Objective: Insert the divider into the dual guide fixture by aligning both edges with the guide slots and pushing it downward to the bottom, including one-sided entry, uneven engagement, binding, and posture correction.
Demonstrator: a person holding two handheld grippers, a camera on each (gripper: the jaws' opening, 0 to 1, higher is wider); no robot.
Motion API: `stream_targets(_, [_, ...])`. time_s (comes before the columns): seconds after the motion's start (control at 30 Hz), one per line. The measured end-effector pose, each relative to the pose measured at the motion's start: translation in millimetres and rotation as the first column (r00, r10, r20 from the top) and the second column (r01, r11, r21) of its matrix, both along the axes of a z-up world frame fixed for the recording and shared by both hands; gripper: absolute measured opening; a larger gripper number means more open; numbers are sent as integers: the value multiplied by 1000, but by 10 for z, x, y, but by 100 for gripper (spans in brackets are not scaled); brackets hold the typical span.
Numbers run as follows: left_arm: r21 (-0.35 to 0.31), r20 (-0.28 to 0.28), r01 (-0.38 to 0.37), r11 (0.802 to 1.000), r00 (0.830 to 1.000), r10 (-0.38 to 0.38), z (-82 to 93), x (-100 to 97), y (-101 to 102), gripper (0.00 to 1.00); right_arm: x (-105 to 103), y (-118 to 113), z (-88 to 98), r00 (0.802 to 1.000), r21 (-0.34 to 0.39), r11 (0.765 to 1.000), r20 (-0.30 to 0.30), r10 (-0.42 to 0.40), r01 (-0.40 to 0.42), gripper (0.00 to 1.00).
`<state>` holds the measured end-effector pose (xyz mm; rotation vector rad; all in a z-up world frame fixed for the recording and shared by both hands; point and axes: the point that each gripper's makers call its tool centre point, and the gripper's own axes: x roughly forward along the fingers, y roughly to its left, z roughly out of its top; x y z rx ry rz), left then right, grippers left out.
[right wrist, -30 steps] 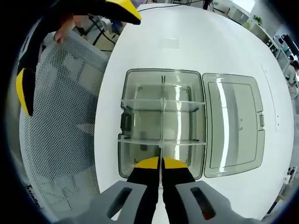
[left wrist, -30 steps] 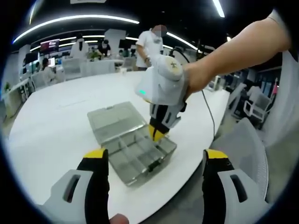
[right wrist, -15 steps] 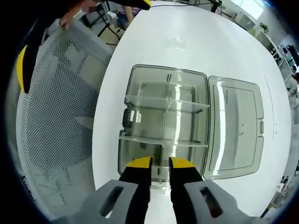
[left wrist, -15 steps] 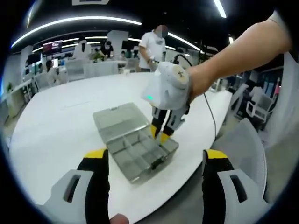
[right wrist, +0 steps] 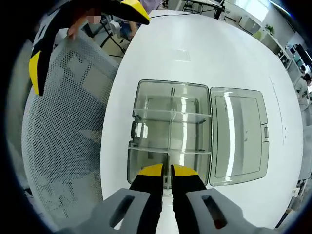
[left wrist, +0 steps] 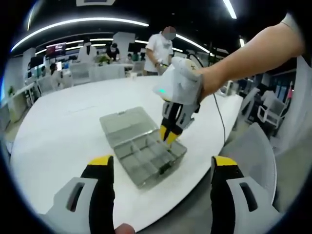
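Dividers of clear plastic stand inside the transparent box on the white table: two crosswise ones and a lengthwise run down the middle, splitting the tray into small compartments. I can make out nothing lying in any of those compartments. The box's lid is flung fully open and lies flat on the table beside the tray, joined along one long edge.

The right gripper hangs over the near end of the tray, its yellow-tipped jaws drawn almost together with just a sliver of gap; whether they pinch the lengthwise divider I cannot tell. In the left gripper view it points down at the box from above.

The left gripper is well back from the box, jaws spread wide and holding nothing. A mesh chair sits at the table's edge.
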<state>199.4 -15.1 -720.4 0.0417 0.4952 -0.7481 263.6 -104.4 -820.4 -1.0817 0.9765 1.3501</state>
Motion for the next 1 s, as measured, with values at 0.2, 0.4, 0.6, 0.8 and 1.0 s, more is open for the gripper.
stream_targets(0.2, [6,-3,7,1000,1000,-7,-17,-10,20,78,22,9,-4,1000,1,1000,10,16,-16,0])
stream_targets(0.4, [-1,-7,0,1000,1000,0,-4,-11,64,77,27,11,-36,1000,-7,1000,5,19,-19,0])
stream_targets(0.6, [6,-9,2,1000,1000,-2,-13,-9,146,77,34,18,-84,998,-20,998,12,54,-54,0])
stream_targets(0.8, [9,-11,10,1000,1000,-10,-15,16,195,77,28,3,-74,999,-28,999,2,33,-33,0])
stream_targets(1.0, [3,-18,18,1000,1000,-18,-31,0,280,77,74,52,26,1000,28,1000,29,1,-1,19])
